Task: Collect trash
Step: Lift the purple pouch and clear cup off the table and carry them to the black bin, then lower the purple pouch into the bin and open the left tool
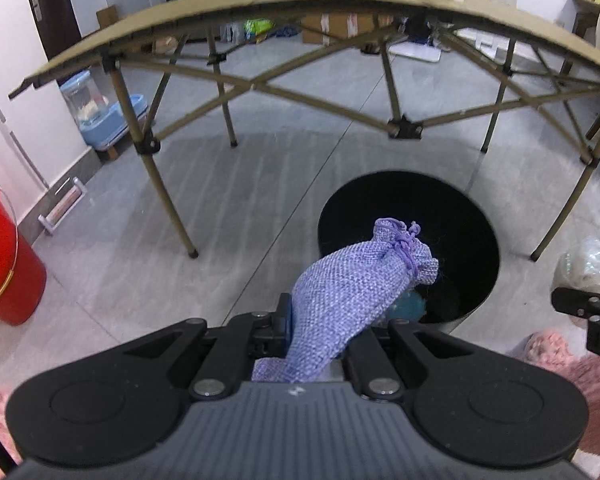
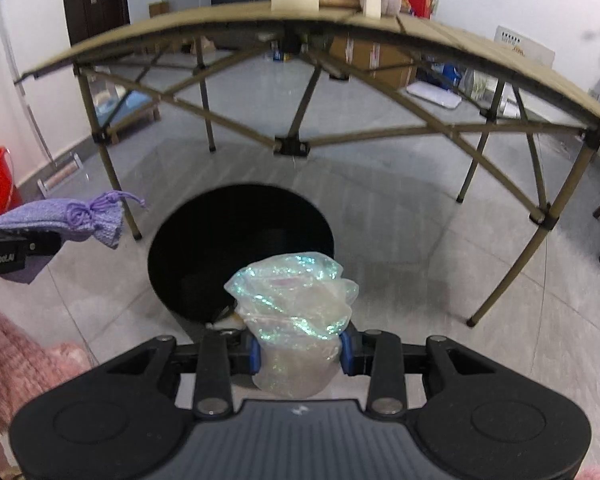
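The left gripper (image 1: 320, 332) is clamping a lilac woven drawstring pouch (image 1: 352, 292) by its lower end, jaws fully closed on the cloth, with the tied neck of the pouch projecting forward over the mouth of the black round bin (image 1: 452, 204) standing on the grey tiled floor (image 1: 220, 208) in front of the folding table (image 1: 260, 4). The right gripper (image 2: 300, 354) is gripping a crumpled iridescent film bag (image 2: 296, 300) between its blue pads (image 2: 254, 354), jaws part-way closed and pressing the film on both sides; the bag is sitting just at the near rim of the same bin. Judgement: both items are appearing light and soft. The pouch is holding a loose shape and drooping little, so it is likely near empty; its coarse weave is giving the pads good purchase, and the present hold on the body is sound. The film bag is looking slick and springy, compressing under the pads, so it is liable to slide or cling on release; a hold across its bunched middle, as now, is the safer place. Neither item is looking fragile. A red bucket (image 1: 4, 256) is standing well apart at the left wall. Pink fluffy fabric (image 2: 16, 352) is showing at the lower edges of both views; what it belongs to cannot be determined.
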Tool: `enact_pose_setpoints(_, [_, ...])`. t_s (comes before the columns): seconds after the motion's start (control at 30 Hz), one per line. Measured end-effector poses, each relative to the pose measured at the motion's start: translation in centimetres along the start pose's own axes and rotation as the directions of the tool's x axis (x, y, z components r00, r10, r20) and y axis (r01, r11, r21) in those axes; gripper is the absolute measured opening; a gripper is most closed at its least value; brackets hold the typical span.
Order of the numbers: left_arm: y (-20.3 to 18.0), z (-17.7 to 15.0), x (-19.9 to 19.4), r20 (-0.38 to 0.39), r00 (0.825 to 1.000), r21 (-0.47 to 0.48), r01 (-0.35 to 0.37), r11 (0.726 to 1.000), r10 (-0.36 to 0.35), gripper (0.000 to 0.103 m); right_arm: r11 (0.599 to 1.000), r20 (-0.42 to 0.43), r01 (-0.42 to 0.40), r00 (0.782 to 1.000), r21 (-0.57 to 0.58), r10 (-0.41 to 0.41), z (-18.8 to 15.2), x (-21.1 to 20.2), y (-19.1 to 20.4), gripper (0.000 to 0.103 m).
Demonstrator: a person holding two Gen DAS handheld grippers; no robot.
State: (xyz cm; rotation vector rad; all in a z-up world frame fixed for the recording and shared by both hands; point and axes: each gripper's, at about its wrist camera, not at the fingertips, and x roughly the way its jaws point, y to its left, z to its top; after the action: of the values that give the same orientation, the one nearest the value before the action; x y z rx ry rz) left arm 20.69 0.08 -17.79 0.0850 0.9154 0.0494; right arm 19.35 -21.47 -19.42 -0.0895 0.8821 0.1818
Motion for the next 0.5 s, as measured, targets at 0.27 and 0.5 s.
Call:
enact_pose_setpoints(0.27, [0.8,-1.0,2.5,-0.071,0.997,0.002,-0.038,0.999,0.038,0.006,1.0,-0.086,0.026,0.996,0.002,-0.026,-1.0,2.5,0.0,0.034])
enact_pose_setpoints(0.5, [1.4,-1.3,3.7,-0.115,0.991,-0.003,-0.066,0.998,0.065,0.006,0.999,-0.152,0.028,0.988,0.02,-0.025,-1.5,4.4,-0.4,0.034])
